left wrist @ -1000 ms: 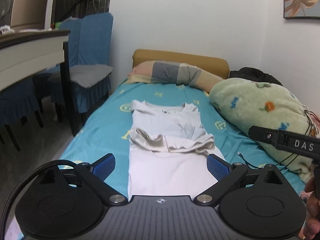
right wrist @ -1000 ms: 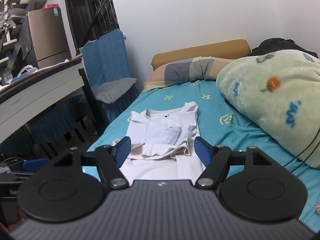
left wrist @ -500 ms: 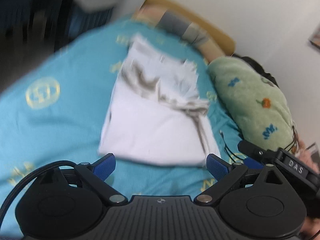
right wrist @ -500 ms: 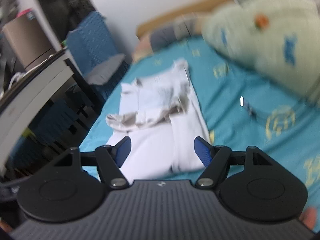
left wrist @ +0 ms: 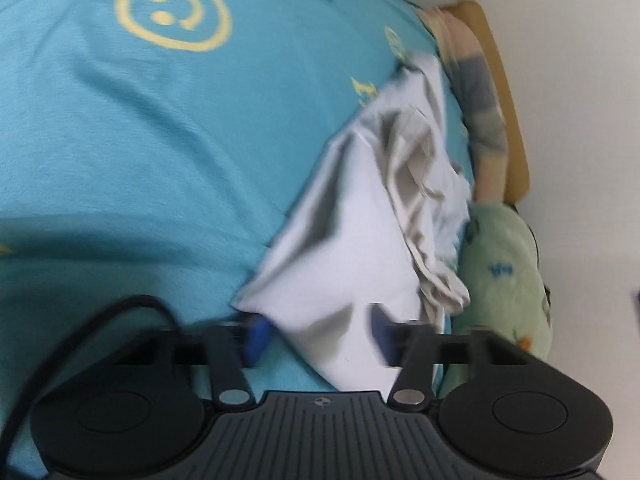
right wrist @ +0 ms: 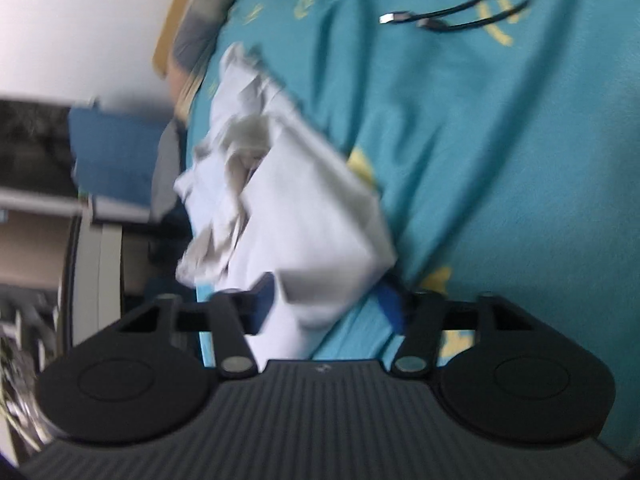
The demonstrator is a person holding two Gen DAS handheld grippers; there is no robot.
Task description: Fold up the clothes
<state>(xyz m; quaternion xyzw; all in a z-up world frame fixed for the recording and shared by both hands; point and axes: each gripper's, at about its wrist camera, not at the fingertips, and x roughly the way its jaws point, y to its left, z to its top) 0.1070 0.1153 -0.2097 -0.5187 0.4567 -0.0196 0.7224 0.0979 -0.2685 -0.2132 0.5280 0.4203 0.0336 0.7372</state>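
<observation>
A white shirt [left wrist: 360,248] lies on the teal bed sheet [left wrist: 160,140], its sleeves folded in as a rumpled grey band across the middle. My left gripper [left wrist: 320,338] is low at the near hem. Its jaws are closing, and a hem corner lies between the blue pads [left wrist: 258,340], which still stand apart. In the right wrist view the same shirt [right wrist: 304,216] runs away from my right gripper [right wrist: 328,304]. Its jaws are closing too, the other hem corner bunched between its pads [right wrist: 390,308]. Both views are rolled sideways and blurred.
A green fleece blanket [left wrist: 504,280] lies beside the shirt, with a striped pillow [left wrist: 480,120] and a tan headboard [left wrist: 508,92] at the far end. Two cable ends [right wrist: 424,20] rest on the sheet [right wrist: 500,160]. A blue-covered chair [right wrist: 116,148] and a table edge [right wrist: 100,240] stand off the bed.
Both grippers have dropped from above the bed down to the shirt's near hem and rolled sideways. Their jaws have narrowed, and cloth now lies between the pads.
</observation>
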